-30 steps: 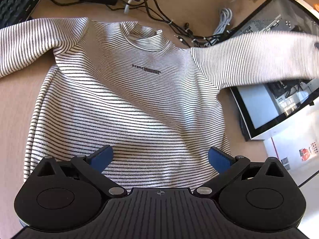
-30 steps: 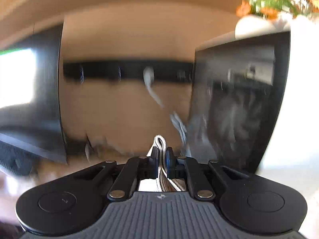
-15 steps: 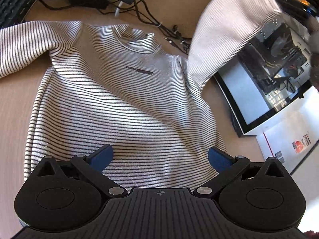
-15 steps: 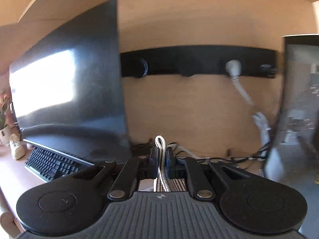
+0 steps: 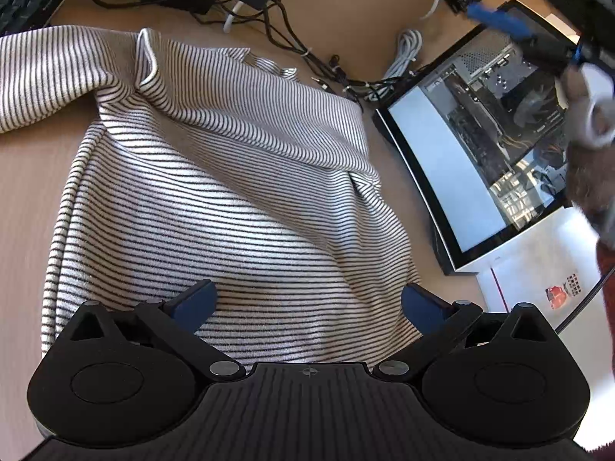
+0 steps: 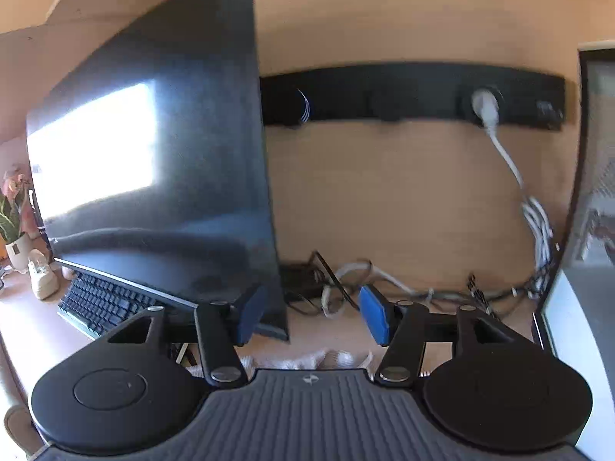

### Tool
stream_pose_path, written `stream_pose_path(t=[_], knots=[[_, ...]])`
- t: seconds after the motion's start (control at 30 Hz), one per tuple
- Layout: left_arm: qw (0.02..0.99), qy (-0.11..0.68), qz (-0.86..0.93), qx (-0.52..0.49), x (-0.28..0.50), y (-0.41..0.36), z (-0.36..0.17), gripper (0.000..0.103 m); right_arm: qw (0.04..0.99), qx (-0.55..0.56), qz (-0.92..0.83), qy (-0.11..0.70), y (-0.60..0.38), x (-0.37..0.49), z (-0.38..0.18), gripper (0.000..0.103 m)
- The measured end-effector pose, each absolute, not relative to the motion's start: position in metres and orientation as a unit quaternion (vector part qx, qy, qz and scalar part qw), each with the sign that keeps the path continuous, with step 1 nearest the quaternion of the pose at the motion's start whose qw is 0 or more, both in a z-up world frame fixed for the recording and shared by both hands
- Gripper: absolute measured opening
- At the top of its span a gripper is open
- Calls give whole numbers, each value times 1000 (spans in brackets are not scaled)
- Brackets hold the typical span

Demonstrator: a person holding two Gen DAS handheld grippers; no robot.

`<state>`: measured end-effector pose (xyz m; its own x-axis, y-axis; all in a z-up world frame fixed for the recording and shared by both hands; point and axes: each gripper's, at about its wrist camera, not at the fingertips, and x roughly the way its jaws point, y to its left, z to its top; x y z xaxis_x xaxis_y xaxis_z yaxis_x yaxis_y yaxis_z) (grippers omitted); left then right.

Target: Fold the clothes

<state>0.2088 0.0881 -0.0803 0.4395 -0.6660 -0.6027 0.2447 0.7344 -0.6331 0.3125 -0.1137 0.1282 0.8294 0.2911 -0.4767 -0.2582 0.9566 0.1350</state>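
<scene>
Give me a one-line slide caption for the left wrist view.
Open left gripper above striped sweater on desk, one sleeve folded across its chest.

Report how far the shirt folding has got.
Done: one sleeve lies folded across the chest of the striped shirt. In hand: nothing; the right gripper and left gripper both have open jaws. Left: the other sleeve lies spread on the desk, and the body is unfolded.

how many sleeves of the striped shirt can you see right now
2. One sleeve is folded across the chest of the shirt; the other sleeve lies spread out to the side on the desk.
</scene>
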Motion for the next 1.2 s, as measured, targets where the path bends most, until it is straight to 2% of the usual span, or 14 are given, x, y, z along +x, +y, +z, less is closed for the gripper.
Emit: stream_pose_path(t=[0.07,0.27,0.43,0.63,0.67,0.77,0.83,0.9,0.93,0.97,1.03,1.1,1.13,1.2], knots=[[815,450,-279,-237,210,88,-80,103,953,34,135,268,-122,302,116,68],[804,462,-277,-252,217,91,-79,103,932,66,106,340,-150,286,56,74],[833,456,-230,-214,255,98,-65,103,911,85,88,394,-164,266,5,75],[879,428,-149,-146,314,108,-44,102,910,61,83,401,-164,239,-20,75],[886,423,-136,-135,324,110,-40,100,912,56,84,398,-163,237,-20,75],[881,442,-124,-113,350,103,-51,78,918,30,85,385,-159,235,-18,75],[879,451,-122,-97,359,94,-58,77,927,-27,76,367,-153,235,-16,75],[882,450,-119,-73,361,86,-62,75,927,-104,64,356,-144,242,-21,66],[884,447,-119,-59,361,83,-63,73,923,-147,58,351,-140,247,-24,53],[887,444,-117,-45,359,80,-63,67,918,-183,58,348,-136,253,-28,46],[893,435,-115,-25,356,77,-62,52,907,-235,69,343,-129,266,-39,46],[898,422,-122,-24,353,78,-55,28,898,-270,79,338,-121,280,-51,46],[901,415,-126,-23,352,79,-52,24,895,-286,82,333,-117,286,-57,46],[906,402,-134,-22,350,81,-45,21,888,-317,89,322,-110,295,-66,33]])
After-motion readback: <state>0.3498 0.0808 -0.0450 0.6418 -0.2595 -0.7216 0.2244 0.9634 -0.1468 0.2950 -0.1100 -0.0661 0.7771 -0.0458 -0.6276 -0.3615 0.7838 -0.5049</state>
